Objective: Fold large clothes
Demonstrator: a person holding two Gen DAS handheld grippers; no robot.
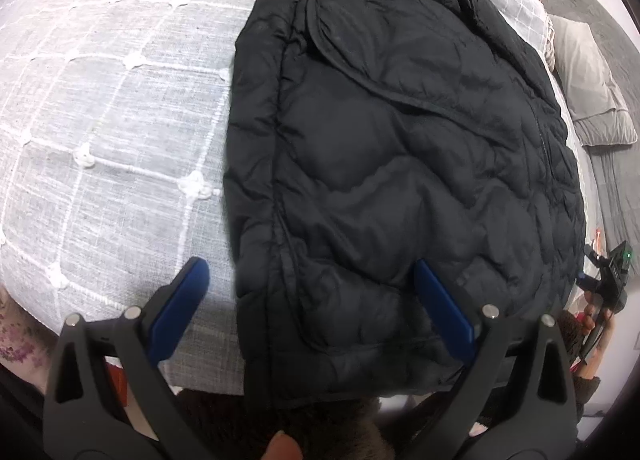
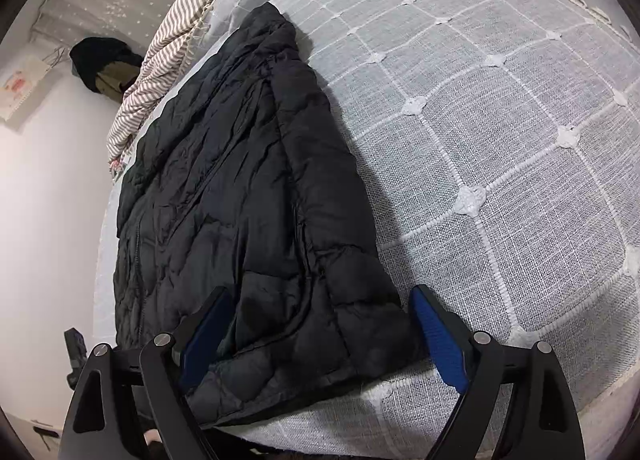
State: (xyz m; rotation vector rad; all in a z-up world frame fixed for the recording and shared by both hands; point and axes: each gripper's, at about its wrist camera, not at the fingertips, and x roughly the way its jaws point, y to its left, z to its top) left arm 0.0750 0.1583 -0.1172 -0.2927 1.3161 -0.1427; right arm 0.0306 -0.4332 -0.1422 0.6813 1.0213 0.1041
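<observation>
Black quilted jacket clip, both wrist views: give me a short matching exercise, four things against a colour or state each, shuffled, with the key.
Things:
1. quilted jacket
2. bedspread
3. left gripper
4. striped fabric

Descriptions:
A. grey with a white stitched grid
B. brown and white, bunched at the far edge of the bed
C. black, lying flat on the bed
D. jaws wide apart over the jacket's near hem corner, pads pressing nothing

Pairs: 1-C, 2-A, 3-D, 4-B
</observation>
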